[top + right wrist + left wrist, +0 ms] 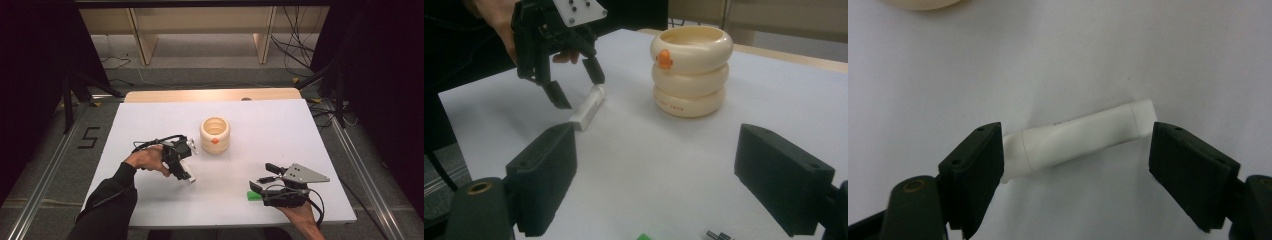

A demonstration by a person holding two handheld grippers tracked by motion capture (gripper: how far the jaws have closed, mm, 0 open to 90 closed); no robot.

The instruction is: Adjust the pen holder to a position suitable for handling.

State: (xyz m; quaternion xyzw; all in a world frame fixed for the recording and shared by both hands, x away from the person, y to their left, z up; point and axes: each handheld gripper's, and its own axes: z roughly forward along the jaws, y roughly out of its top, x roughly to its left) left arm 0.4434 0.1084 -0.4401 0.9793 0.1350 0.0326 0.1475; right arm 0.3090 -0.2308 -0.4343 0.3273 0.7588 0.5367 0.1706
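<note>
We hold the left gripper (186,160) over a white plastic tube (1083,136) lying flat on the white bench (280,130), its jaws spread wide at either end of the tube, gripping nothing. Our right gripper (266,180) hovers well apart, jaws wide and empty, beside a small green block (253,195). A cream ribbed ring-shaped cup (690,70) stands behind the tube.

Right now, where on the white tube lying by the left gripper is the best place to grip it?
Grip the white tube mid-body, from above, across its narrow width. It lies flat; the open left gripper spans its length, so turning would probably seat better.
</note>
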